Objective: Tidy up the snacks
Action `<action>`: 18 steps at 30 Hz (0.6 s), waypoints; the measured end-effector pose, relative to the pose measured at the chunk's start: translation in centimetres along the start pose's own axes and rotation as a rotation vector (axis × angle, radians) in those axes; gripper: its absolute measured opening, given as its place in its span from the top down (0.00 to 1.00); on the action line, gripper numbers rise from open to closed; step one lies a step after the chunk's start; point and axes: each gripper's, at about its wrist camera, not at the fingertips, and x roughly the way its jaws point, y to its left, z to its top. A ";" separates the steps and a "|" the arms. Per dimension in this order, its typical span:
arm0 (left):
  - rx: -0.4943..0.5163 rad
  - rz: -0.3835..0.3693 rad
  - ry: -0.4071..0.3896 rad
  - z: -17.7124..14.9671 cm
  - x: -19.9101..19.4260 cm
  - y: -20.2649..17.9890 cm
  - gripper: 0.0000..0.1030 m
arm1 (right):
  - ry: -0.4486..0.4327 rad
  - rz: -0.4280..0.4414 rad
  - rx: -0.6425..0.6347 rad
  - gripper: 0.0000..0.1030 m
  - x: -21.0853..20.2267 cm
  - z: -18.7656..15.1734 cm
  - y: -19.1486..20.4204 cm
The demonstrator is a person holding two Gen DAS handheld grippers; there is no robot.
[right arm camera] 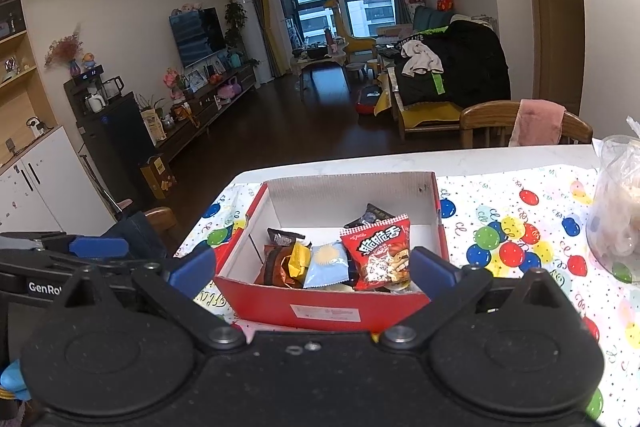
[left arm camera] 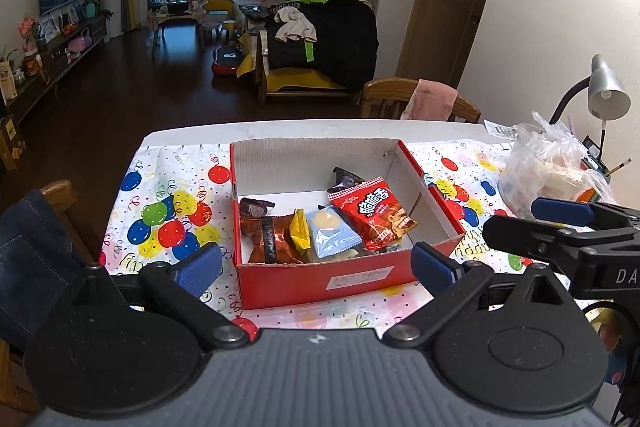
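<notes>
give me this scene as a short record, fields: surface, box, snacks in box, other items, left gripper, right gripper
surface: table under a balloon-print cloth
box: red box, open top, on the cloth
snacks in box: red packet, light blue packet, yellow packet, brown packet, dark wrappers behind them
other items: clear plastic bag to the right of the box, lamp, chair with a pink cloth
left gripper: open, empty, near the box front
right gripper: open, empty, near the box front
</notes>
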 end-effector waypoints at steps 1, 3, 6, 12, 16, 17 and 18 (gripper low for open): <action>-0.002 -0.001 0.001 0.0 0.0 0.1 0.01 | 0.001 -0.001 0.003 0.00 0.0 -0.2 -0.1; -0.005 0.003 0.000 -0.1 -0.1 0.0 0.01 | 0.000 -0.002 0.002 0.00 -0.2 -0.3 -0.1; -0.008 0.006 -0.005 -0.2 -0.2 0.0 0.01 | -0.002 -0.003 0.001 0.00 -0.3 -0.4 -0.1; -0.014 0.007 -0.008 -0.1 -0.4 0.0 0.01 | -0.003 -0.007 0.003 0.00 -0.5 -0.6 -0.1; -0.030 0.002 -0.009 -0.1 -0.5 0.2 0.01 | -0.002 -0.007 0.013 0.00 -0.6 -0.5 -0.1; -0.034 -0.001 -0.009 -0.2 -0.6 0.2 0.01 | -0.003 -0.005 0.017 0.00 -0.7 -0.5 -0.1; -0.038 -0.002 -0.010 -0.1 -0.7 0.2 0.01 | -0.003 -0.003 0.021 0.00 -0.8 -0.5 -0.1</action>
